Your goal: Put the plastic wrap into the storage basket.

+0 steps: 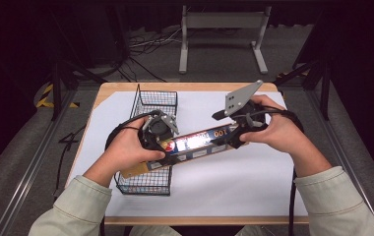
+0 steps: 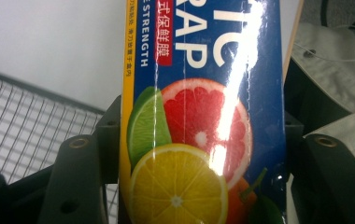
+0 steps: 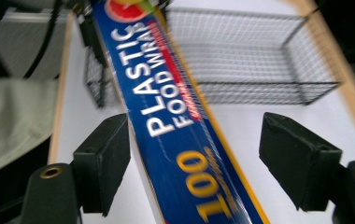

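a long blue box of plastic wrap (image 1: 197, 143) lies slantwise above the wire basket (image 1: 148, 183), which stands on the white sheet covering the worktop (image 1: 254, 177). the box's fruit-picture end sits over the basket's near half, and its other end, marked with a yellow "100", reaches out to the right of the basket, well past its rim. the left claw (image 1: 161, 143), in the person's left hand (image 1: 128, 147), is above the basket and pinches the box at the fruit end: in the left gripper view its two black jaws press against both long edges of the box (image 2: 199, 135), with the basket's mesh (image 2: 21, 135) beside it. the right claw (image 1: 234, 137), held in the right hand (image 1: 278, 130), sits to the right of the basket at the "100" end. in the right gripper view its jaws are spread: one pad is just beside the box's edge (image 3: 185, 140), the other stands clear of it with white sheet showing between. the basket (image 3: 259, 60) lies beyond them in that view.
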Motion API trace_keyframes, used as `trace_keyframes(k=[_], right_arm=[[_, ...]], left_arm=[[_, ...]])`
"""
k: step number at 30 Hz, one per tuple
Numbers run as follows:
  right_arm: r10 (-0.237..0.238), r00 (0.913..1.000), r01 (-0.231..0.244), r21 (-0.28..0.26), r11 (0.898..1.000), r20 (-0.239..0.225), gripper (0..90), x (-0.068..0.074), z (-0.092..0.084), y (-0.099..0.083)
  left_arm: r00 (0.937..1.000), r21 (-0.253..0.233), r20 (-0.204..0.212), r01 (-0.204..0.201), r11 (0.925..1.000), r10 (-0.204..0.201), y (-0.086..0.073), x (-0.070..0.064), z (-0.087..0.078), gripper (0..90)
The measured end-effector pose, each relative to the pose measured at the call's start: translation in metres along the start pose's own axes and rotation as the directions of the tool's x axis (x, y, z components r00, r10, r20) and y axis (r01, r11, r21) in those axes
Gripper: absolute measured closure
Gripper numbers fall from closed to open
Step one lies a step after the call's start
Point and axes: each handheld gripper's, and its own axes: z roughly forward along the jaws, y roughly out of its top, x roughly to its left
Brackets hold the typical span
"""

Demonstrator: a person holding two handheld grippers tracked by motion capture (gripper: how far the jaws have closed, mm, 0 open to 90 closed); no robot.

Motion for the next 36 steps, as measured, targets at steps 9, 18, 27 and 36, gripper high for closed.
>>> trace_keyframes(k=[9, 18, 27, 36], right_arm=[[0.135, 0.9796, -0.121, -0.102, 0.987, 0.148, 19.1, -0.017, -0.028, -0.021], [0.243, 0.9377, -0.214, -0.135, 0.967, 0.249, 19.1, -0.027, -0.034, -0.050], [0.334, 0.8855, -0.311, -0.124, 0.942, 0.323, 19.8, -0.027, -0.021, -0.093], [0.429, 0.8349, -0.382, -0.197, 0.903, 0.345, 19.8, -0.026, -0.015, -0.133]], left_arm=[[0.9796, -0.093, -0.052, 0.189, 0.9776, -0.194, -0.015, 0.010, -0.014, 41.2], [0.9244, -0.156, -0.111, 0.346, 0.9251, -0.365, -0.023, 0.013, -0.024, 41.1], [0.8507, -0.212, -0.173, 0.460, 0.8623, -0.496, -0.033, 0.019, -0.033, 40.8], [0.8122, -0.245, -0.203, 0.498, 0.8315, -0.547, -0.041, 0.025, -0.039, 40.7]])
